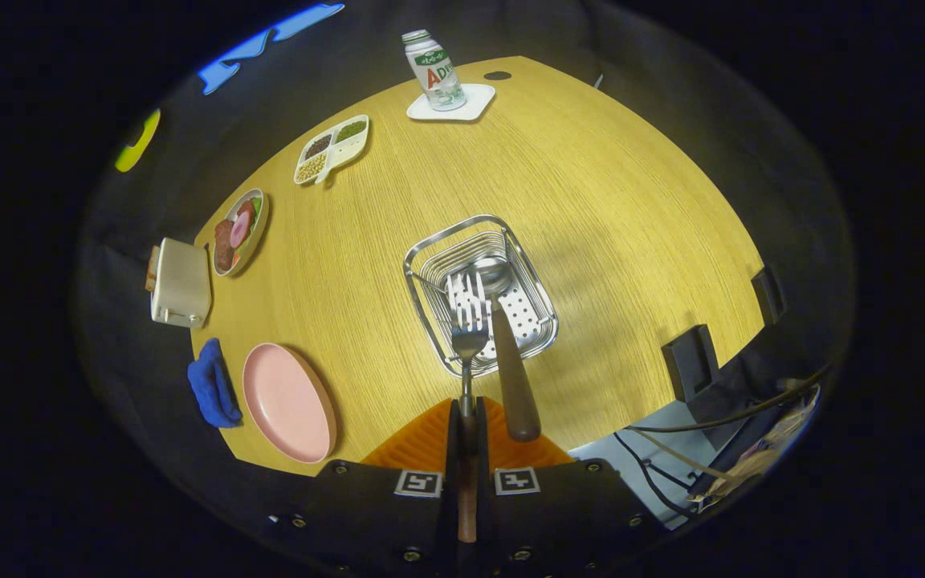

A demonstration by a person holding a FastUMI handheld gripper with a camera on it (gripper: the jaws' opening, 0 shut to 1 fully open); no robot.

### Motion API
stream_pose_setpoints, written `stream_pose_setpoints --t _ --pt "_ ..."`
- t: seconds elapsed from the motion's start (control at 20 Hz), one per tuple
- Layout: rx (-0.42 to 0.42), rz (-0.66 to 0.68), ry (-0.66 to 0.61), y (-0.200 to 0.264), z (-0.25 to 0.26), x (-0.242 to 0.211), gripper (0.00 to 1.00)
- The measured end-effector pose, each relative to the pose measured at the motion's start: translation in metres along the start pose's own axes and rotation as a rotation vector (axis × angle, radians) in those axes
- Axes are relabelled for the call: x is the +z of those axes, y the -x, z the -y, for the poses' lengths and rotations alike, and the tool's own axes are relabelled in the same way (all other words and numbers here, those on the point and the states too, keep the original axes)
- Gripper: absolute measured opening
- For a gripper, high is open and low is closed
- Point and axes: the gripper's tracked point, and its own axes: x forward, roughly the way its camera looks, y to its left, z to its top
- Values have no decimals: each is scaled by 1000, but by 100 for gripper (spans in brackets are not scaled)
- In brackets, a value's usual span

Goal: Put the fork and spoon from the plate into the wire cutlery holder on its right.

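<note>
Fork (469,337) sits clamped in my gripper (467,429): both fingers press on its handle, which runs back between them toward 6 o'clock, while the tines point ahead toward 12 o'clock. Its long axis lines up with the fingers. The head hangs over the near part of the holder (480,293), which lies just ahead of the fingertips at 12 o'clock, its long side running roughly toward 1 o'clock. I cannot tell whether the tines touch the perforated floor or hang above it.

Spoon (503,337) already leans in the holder: bowl down on the floor at the far side, handle rising over the near rim toward 5 o'clock, ending just beside the right finger. It lies close along the fork's right, so the 2 nearly touch, and I judge that the gap to watch when the fork goes down.

I see the plate (286,401) at about 8 o'clock from the fingers, bare, well apart from the holder, with a blue cloth (209,384) at its outer side. The table (591,209) is flat wood grain, open all round the holder. A bottle (433,71) on a coaster stands far off at 12 o'clock; food dishes and a toaster (180,282) line the 9 to 11 o'clock edge, clear of my path.
</note>
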Motion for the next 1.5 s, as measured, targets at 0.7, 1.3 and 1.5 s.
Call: stream_pose_setpoints --t 0.7,1.3,1.5 --pt "8 58 -17 13 4 6 21" --pt "19 222 6 55 -5 26 21" --pt "46 469 43 89 -22 70 21"
